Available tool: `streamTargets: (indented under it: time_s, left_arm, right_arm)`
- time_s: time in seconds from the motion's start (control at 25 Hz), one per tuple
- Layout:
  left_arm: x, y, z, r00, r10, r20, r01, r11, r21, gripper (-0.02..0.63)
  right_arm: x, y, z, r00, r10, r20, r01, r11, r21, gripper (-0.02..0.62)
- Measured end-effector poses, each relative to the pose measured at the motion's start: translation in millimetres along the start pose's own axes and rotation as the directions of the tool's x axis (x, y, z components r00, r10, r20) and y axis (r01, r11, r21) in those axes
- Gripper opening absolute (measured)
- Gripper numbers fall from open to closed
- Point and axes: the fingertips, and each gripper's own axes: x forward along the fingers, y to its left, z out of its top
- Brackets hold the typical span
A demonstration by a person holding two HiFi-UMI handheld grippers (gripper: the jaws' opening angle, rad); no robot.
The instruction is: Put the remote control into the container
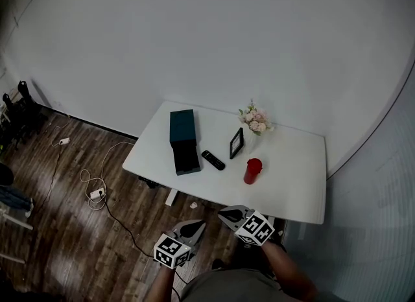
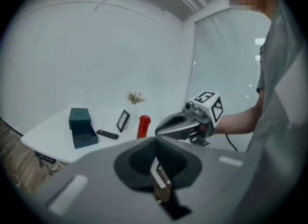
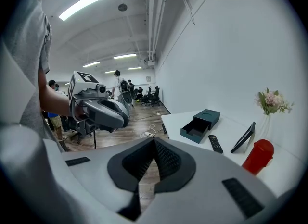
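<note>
- The left gripper (image 1: 193, 228) and right gripper (image 1: 228, 215) are held close to the body, well short of the table (image 1: 292, 177). Each has its jaws pressed together, with nothing between them.
- The remote (image 1: 213, 160) lies flat on the table, just beside the open drawer (image 1: 186, 159) of the container (image 1: 183, 127), on the cup's side and apart from it.
- The reach is judged to be the step in hand. The jaws should be spread before the remote is met, and it is best pinched across its narrow width, near the middle.
- The drawer appears empty, so a short carry should suffice.
- A frame (image 1: 237, 142) and a red cup (image 1: 252, 170) stand near the remote, with flowers (image 1: 255, 119) behind. These should be kept clear of on approach.
</note>
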Motion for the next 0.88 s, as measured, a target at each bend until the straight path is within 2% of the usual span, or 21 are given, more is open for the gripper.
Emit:
streamTargets:
  time_s: [0.44, 0.88]
  left_arm:
    - [29, 12, 13, 0.998, 0.050, -0.023, -0.051, 0.998, -0.030, 0.000]
    - [66, 22, 34, 0.994, 0.105, -0.008, -0.105, 0.993, -0.048, 0.000]
  right_arm:
    - [4, -35, 1, 0.997, 0.071, -0.009, -0.071, 0.997, 0.012, 0.017]
    - [-1, -72, -3, 0.990, 0.138, -0.040, -0.138, 0.990, -0.011, 0.016]
